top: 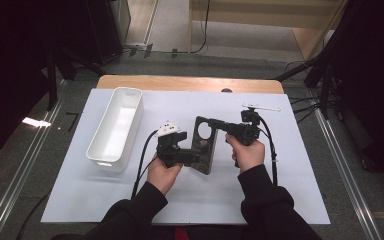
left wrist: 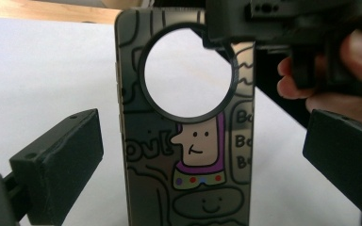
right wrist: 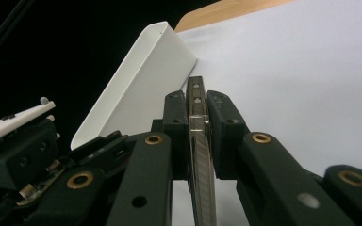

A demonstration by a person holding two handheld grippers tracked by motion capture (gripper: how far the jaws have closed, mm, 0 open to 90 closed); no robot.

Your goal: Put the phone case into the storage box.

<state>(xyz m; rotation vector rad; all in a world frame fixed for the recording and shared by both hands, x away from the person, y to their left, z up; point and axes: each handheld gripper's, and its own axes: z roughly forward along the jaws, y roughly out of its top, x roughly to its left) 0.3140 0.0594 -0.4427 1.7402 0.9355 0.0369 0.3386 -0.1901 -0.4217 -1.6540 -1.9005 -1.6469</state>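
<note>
Phone case point(left wrist: 188, 141) stands upright betw. both hands at mid-table, long axis vertical, edge-on to right gripper point(right wrist: 199, 117), which is clamped on its top by the camera hole. Left gripper point(left wrist: 202, 160) jaws spread wide either side, not touching. White bin point(top: 116, 127) lies to the left.

Grey carpet floor point(top: 180, 62); pale wood furniture point(top: 260, 15) at back; dark sides.
</note>
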